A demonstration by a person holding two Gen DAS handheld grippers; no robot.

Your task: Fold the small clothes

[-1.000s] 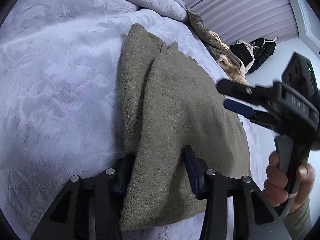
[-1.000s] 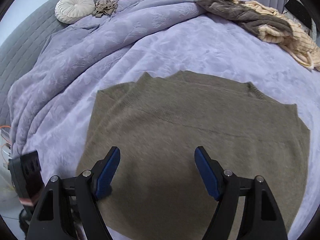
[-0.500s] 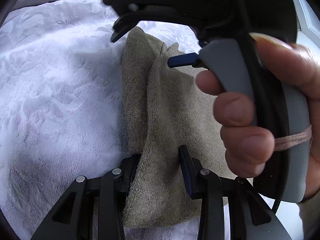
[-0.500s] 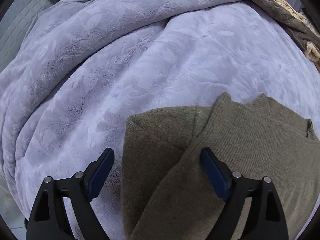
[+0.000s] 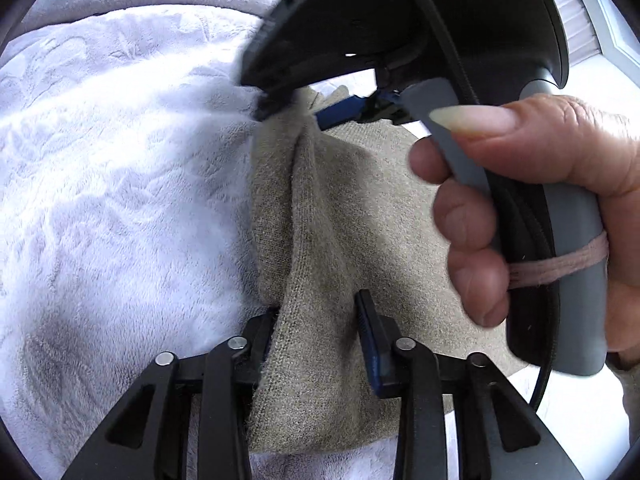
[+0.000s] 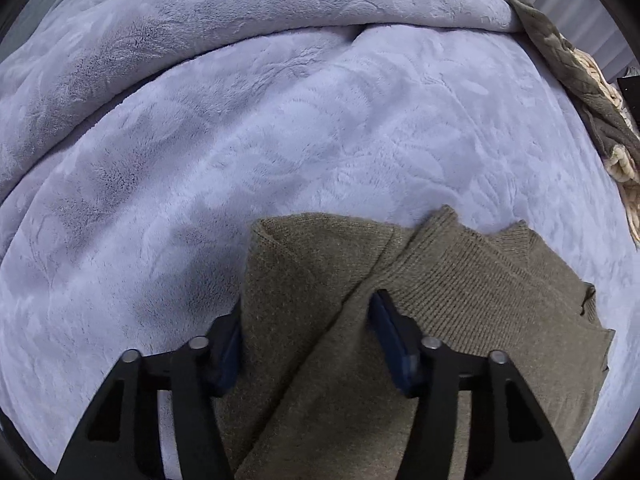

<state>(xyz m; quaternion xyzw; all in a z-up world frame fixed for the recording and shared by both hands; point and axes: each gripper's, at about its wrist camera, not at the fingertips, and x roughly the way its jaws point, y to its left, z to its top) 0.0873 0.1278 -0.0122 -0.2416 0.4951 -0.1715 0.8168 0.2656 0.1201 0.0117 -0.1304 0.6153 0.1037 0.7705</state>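
Observation:
An olive-brown knitted garment (image 5: pixel 360 208) lies folded lengthwise on a lilac plush blanket (image 5: pixel 120 160). My left gripper (image 5: pixel 318 320) is closing at the garment's near end, and a raised fold of the knit is puckered between its pads. At the far end a person's hand (image 5: pixel 500 200) holds my right gripper (image 5: pixel 296 110), which points steeply down. In the right wrist view the right gripper (image 6: pixel 308 320) is closing on the garment (image 6: pixel 480 288), whose folded corner fills the gap between the blue pads.
The blanket (image 6: pixel 280 120) covers the whole bed and bunches into a thick roll at the back. A brown and cream knitted throw (image 6: pixel 580 80) lies along the right edge. Pale vertical blinds (image 5: pixel 576 16) show at the top right.
The right gripper swung from over the garment's middle to its far folded end, came down and narrowed on the fold. The left jaws also narrowed, and the fold between them has bunched up.

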